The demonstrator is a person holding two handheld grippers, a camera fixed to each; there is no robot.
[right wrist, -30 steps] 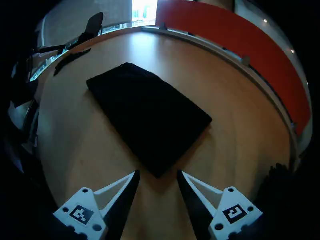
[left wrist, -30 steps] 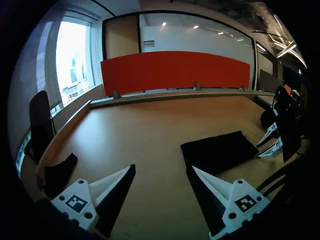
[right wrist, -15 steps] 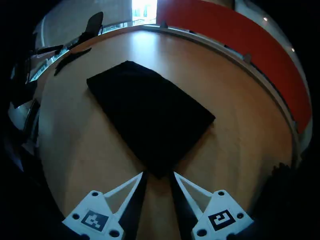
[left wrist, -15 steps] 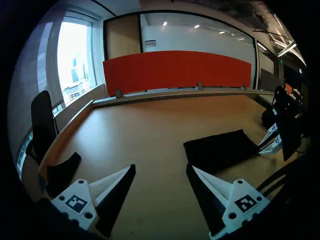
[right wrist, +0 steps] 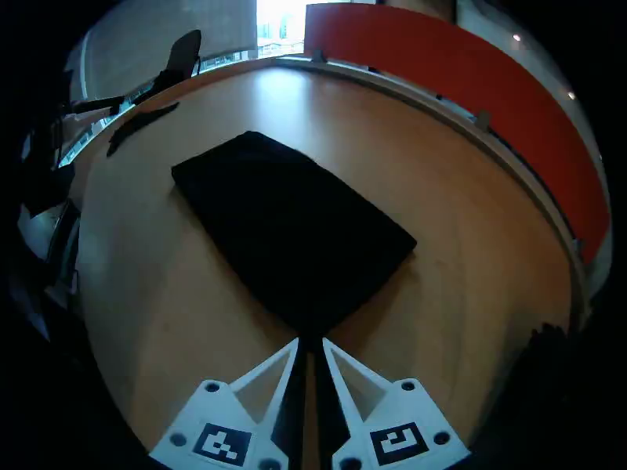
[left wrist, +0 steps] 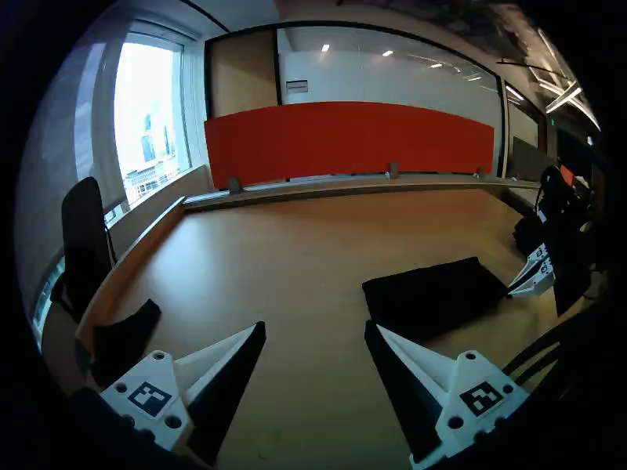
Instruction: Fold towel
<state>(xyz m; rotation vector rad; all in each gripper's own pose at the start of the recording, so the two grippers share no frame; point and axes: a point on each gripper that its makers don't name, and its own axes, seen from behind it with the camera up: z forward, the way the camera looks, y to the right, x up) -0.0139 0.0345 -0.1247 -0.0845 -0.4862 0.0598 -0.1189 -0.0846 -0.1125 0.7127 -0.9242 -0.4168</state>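
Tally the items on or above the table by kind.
black towel: 1
grippers: 2 (left gripper, right gripper)
small dark item: 1
Total: 4

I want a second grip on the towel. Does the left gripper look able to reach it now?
Probably yes: the left gripper is open, and the towel lies just ahead to its right, with only bare table between.
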